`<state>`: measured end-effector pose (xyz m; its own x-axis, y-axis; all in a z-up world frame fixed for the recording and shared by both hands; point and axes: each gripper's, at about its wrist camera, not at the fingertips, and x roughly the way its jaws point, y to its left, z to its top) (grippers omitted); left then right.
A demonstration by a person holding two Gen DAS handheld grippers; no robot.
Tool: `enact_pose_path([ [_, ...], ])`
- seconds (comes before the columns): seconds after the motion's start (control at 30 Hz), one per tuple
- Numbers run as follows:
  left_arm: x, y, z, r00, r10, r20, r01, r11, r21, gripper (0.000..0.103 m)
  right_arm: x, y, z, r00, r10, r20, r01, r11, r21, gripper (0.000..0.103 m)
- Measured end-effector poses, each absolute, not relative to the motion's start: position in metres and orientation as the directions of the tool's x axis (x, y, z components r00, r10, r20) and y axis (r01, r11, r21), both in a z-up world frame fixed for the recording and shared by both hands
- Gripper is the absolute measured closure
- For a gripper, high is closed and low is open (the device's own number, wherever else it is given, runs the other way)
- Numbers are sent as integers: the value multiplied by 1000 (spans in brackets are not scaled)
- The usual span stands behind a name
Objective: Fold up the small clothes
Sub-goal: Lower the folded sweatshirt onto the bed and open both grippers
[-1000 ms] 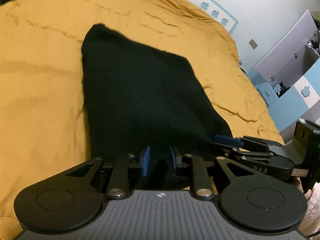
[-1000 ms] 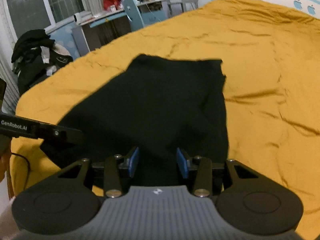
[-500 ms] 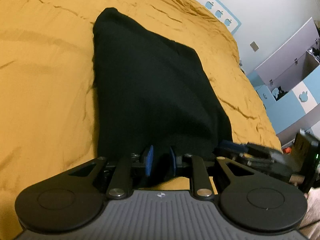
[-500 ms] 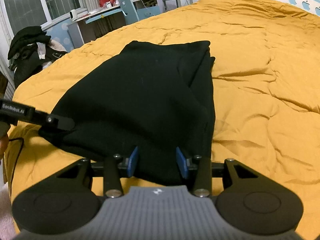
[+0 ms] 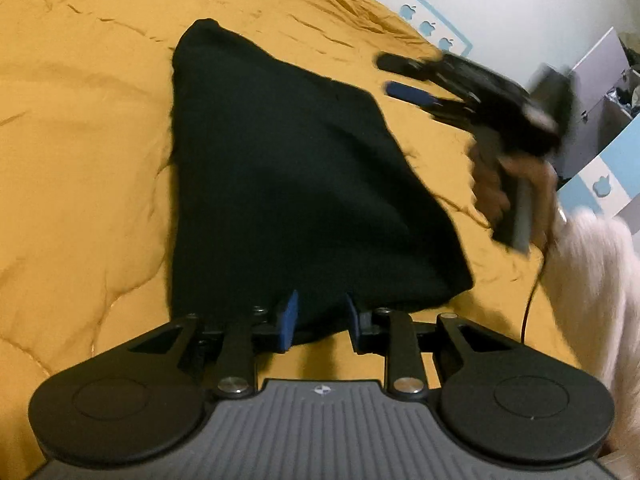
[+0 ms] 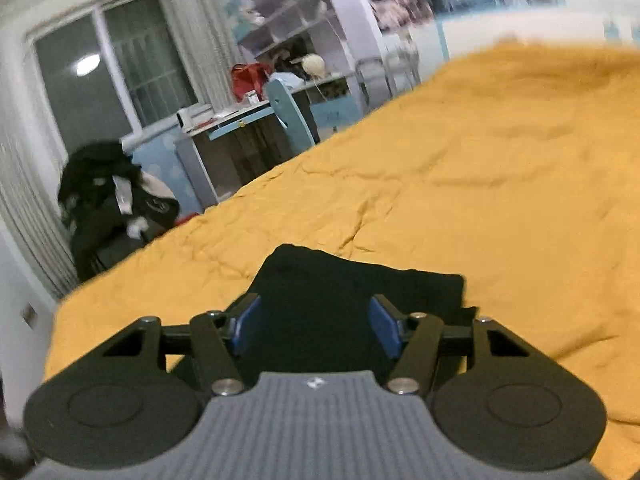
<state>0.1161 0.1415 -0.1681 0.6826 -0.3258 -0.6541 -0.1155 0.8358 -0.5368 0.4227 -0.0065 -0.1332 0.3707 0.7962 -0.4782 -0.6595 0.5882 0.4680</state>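
A black garment lies folded flat on the yellow bedspread. My left gripper is open, its blue pads astride the garment's near edge, with no grip on it. My right gripper is open and empty, raised above the garment, whose far part shows between its pads. In the left wrist view the right gripper hangs blurred in the air to the right of the garment, held by a hand.
The bedspread fills most of both views. Beyond the bed's far edge stand a desk with a blue chair and a pile of dark clothes. A blue and white cabinet stands at the right.
Both grippers have let go of the garment and opened. The right gripper has lifted up and away from the garment's edge. The left has drawn back slightly.
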Motion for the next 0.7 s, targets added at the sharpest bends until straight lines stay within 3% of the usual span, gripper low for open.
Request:
enact_pose_path([
  [0.1, 113, 144, -172, 693, -333, -639, -121, 820, -559, 71, 457, 2, -163, 387, 744, -544, -553, 660, 509, 47],
  [0.17, 114, 147, -173, 693, -342, -634, -115, 816, -566, 71, 469, 3, -182, 392, 710, -585, -503, 698, 510, 55],
  [0.2, 114, 148, -174, 694, -344, -632, -116, 814, -570, 71, 472, 1, -190, 390, 708, -589, -484, 702, 523, 61],
  [0.33, 108, 146, -172, 692, -344, -634, -119, 812, -571, 71, 464, -9, -189, 411, 709, -573, -432, 705, 562, 63],
  [0.5, 92, 149, -141, 729, -309, -611, -153, 797, -584, 71, 404, -21, -133, 503, 623, -599, -479, 778, 406, 55],
  [0.53, 87, 148, -133, 737, -290, -610, -160, 803, -574, 66, 384, -25, -120, 520, 604, -603, -489, 790, 369, 51],
  [0.57, 82, 147, -124, 743, -265, -615, -176, 809, -561, 55, 362, -28, -109, 539, 581, -610, -495, 804, 329, 48],
  [0.63, 71, 141, -107, 746, -195, -637, -221, 829, -513, 46, 311, -32, -89, 575, 528, -625, -518, 826, 221, 43],
  [0.7, 62, 131, -92, 744, -138, -654, -239, 859, -453, 46, 265, -33, -76, 597, 479, -644, -532, 837, 129, 35],
])
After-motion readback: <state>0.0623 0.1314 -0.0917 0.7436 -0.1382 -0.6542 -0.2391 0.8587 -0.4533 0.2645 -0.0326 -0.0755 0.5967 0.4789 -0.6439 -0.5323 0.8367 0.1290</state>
